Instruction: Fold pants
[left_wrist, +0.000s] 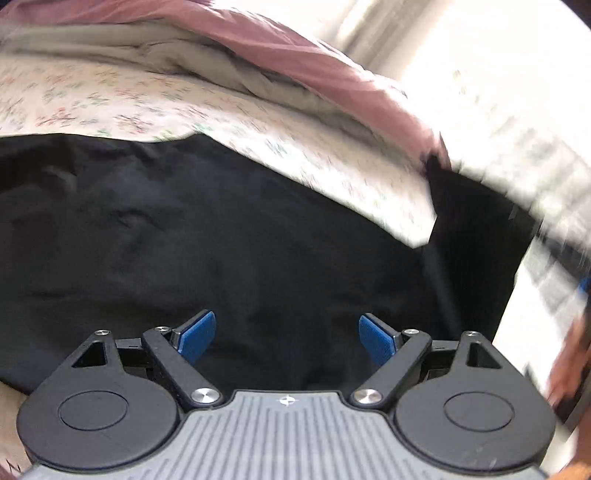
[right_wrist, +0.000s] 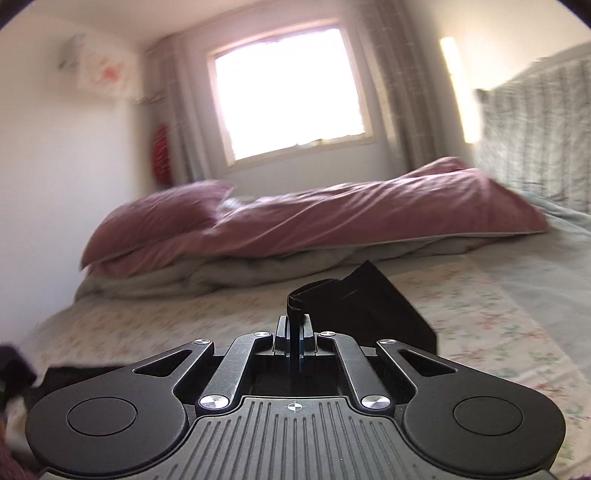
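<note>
**Right hand-held gripper pinches a pants edge; left stands wide apart**

The right hand-held gripper (right_wrist: 294, 334) is clamped tight on a fold of the black pants (right_wrist: 373, 310), which rise from it toward 1 o'clock above the bed (right_wrist: 184, 317). It points nearly level at the window (right_wrist: 288, 92). The left hand-held gripper (left_wrist: 286, 338), fingers spread and empty, tilts down over the pants (left_wrist: 184, 229), spread flat running from 9 toward 3 o'clock.

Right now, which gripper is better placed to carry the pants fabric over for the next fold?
The right gripper: its jaws are shut on a raised edge of the black pants. The left gripper is open above the fabric and holds nothing.
</note>
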